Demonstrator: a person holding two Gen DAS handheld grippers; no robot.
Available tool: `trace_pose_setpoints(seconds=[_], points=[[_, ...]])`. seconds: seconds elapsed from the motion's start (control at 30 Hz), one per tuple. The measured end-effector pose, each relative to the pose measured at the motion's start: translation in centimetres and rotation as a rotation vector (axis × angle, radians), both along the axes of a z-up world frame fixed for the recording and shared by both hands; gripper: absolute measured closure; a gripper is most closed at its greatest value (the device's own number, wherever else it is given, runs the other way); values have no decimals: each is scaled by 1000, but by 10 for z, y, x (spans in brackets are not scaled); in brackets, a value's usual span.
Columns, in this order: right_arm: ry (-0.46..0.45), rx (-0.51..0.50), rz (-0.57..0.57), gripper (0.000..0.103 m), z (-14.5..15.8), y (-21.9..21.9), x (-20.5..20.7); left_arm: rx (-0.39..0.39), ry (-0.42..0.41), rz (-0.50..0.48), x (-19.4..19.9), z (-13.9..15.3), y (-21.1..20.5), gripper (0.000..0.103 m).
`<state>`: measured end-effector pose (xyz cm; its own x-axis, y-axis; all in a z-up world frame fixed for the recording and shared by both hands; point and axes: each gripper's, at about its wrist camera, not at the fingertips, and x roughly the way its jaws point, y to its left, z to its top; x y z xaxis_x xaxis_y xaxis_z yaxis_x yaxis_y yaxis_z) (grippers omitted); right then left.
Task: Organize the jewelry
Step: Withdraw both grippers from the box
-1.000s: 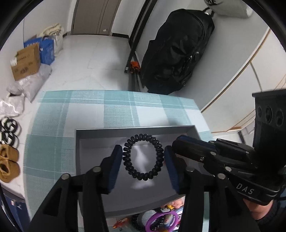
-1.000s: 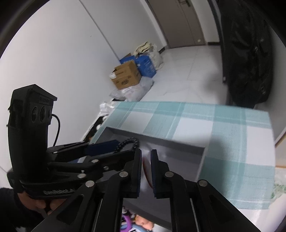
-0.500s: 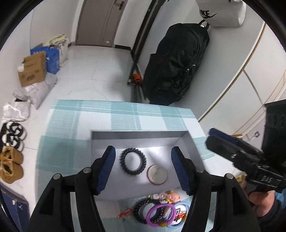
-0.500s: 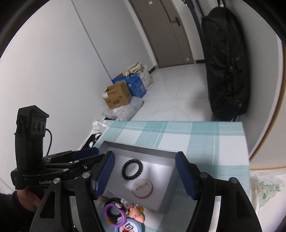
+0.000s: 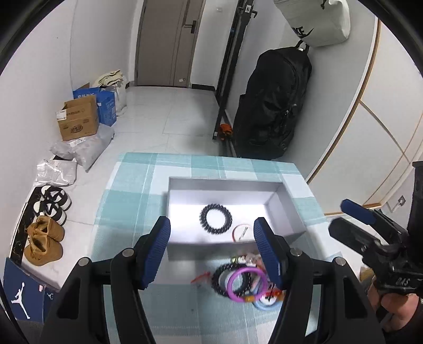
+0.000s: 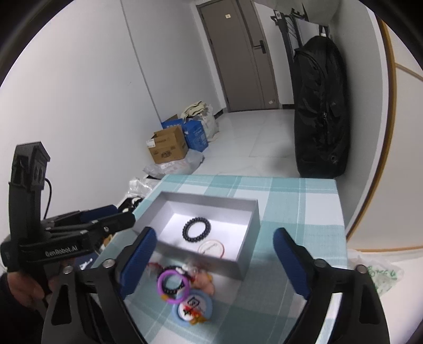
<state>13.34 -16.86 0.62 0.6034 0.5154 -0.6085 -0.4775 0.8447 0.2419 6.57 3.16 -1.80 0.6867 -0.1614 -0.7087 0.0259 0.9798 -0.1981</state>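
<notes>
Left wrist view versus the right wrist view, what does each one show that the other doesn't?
Only the left wrist view shows the shoes on the floor and the white bag on the wall. Only the right wrist view shows the plastic bag beside the table. Both show the gray box holding the black hair tie and the purple ring outside it.

Legible: "GenRobot.AI" in white letters along the black body of the left tool (image 6: 111, 222). On the right tool (image 5: 354, 217), pale letters resembling "DAS", partly blurred. Nike swoosh with partial "NIKE" lettering on the white bag (image 5: 317, 23) hanging on the wall. White Jordan jumpman logo on the blue box (image 5: 23, 293) at lower left. Printed marks on the cardboard box (image 5: 78, 119) and blue box (image 5: 105, 103), too small to read.
</notes>
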Motion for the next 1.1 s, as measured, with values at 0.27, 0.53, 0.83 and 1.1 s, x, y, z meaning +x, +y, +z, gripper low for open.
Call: trace_pose_setpoints(seconds=[0.27,0.53,0.83,1.1], points=[[-15,-43,2,4,-6,-2,-28,22,18,-3,-17,-9,-9,32],[1,-81,8,3,-16,-3,-45,8,40,36,-34,-22,-2,32],[75,-142,56,3,-39,8,-53,-28,82,40,-44,-36,4,32],[102,-275,119,5,-64,34,-55,-49,127,29,-48,-44,11,32]])
